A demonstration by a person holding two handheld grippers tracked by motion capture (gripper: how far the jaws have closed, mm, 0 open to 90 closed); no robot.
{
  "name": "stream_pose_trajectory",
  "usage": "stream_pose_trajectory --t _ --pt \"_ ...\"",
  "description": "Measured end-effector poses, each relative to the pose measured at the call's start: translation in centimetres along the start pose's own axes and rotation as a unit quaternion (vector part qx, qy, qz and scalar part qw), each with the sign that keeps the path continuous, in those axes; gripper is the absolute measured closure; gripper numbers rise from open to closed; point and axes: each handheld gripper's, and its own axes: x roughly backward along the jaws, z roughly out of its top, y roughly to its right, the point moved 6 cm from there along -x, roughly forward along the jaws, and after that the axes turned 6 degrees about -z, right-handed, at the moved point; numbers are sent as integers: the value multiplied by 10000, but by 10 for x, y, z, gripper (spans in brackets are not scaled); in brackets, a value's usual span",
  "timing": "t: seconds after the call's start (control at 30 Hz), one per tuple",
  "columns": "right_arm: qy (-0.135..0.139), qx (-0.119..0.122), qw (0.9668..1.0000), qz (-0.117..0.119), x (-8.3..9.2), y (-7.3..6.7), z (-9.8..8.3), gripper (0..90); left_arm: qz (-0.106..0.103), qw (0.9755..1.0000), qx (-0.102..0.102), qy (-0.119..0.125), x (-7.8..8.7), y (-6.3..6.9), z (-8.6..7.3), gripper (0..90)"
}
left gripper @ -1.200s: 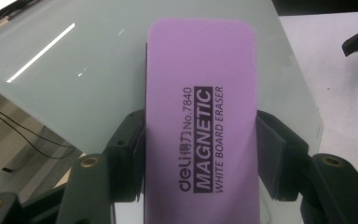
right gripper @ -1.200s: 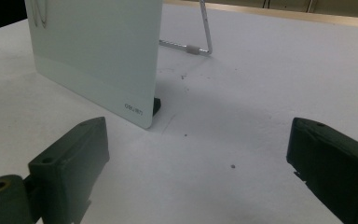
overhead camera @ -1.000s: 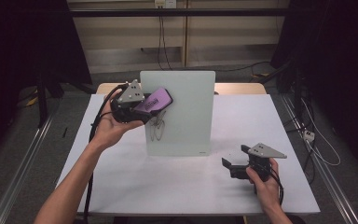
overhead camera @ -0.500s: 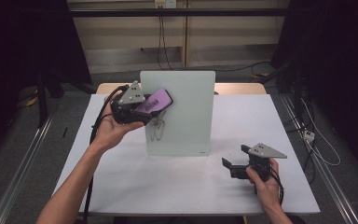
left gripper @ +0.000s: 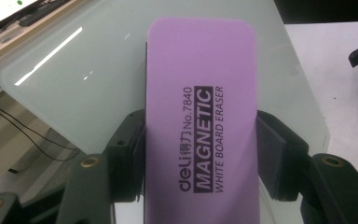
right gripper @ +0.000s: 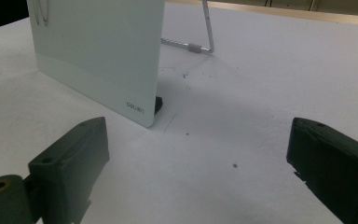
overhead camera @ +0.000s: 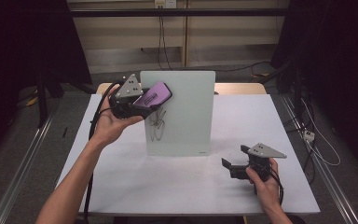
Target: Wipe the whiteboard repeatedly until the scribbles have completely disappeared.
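The whiteboard point(overhead camera: 182, 112) looks like frosted glass, pale green-white and glossy, with streaks of light reflected toward 10 o'clock in the left gripper view. The eraser point(left gripper: 200, 121) has a smooth, matt purple plastic back printed in black. The left gripper point(left gripper: 200, 154) clamps it between matt black pads point(left gripper: 272, 158) that look like foam or rubber. A thin, shiny metal stand point(right gripper: 205, 32) props the board. The table point(overhead camera: 177, 186) is matt white, speckled with dark dust. The right gripper point(right gripper: 200, 168) has dull black plastic jaws.

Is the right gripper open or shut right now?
Open. The right gripper rests on the table, its jaws wide apart with nothing between them.
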Motion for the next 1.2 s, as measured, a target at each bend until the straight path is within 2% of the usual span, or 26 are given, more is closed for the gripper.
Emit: stream_pose_trajectory --t 0.43,0.57,0.83,1.1,1.2 --pt "-7 2 10000 6 0 -1 0 57 -163 9995 -127 -239 -9 13 -16 415" --pt "-19 20 10000 2 0 -1 0 57 -255 9993 -52 -260 -11 17 -21 415" --pt "-16 13 10000 16 -1 -1 0 57 -349 9985 -62 -416 -16 25 -32 414" --pt "5 -1 10000 -5 -1 1 0 57 -423 9978 -55 -500 -16 23 -30 415" --pt "-3 -7 10000 -16 -1 1 0 57 -375 9983 -57 -433 -13 19 -24 414"
